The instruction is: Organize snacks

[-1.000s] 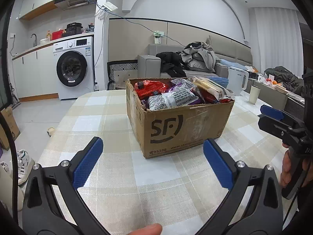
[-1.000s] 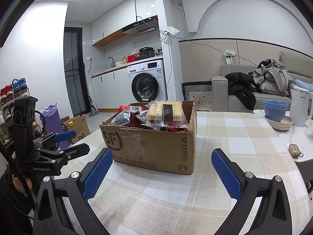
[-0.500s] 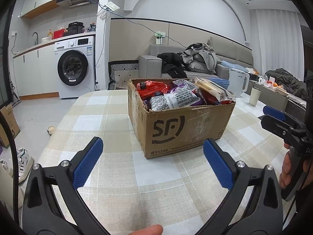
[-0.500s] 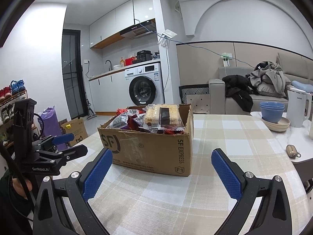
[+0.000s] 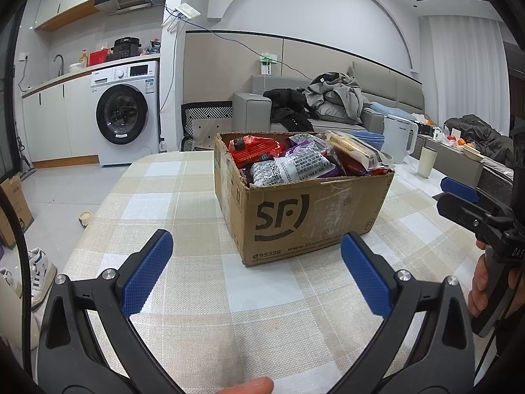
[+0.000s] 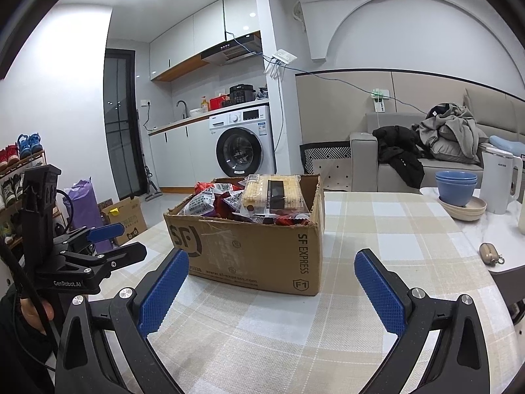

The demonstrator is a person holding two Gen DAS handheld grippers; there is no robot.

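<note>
— Between my left gripper's (image 5: 256, 271) fingers, what do you see?
— Both pairs spread wide, gripping nothing. My right gripper (image 6: 272, 287) likewise. Just beyond the fingertips sits the cardboard box (image 5: 308, 216), snack packets (image 5: 290, 165) heaped inside, on the checked tablecloth (image 5: 183, 203).

Left tool (image 5: 256, 272) and right tool (image 6: 270, 287) both agape, empty, level, side by side.

We've got bare table (image 5: 197, 282) in front of both wide-open grippers, nothing btwn us and the cardboard box (image 5: 305, 216). Box top's packed w/ snack packs (image 5: 288, 164). On the far right side, bowls (image 6: 457, 190), kettle (image 6: 500, 180) and a small pouch (image 6: 489, 253) crowd the edge.
</note>
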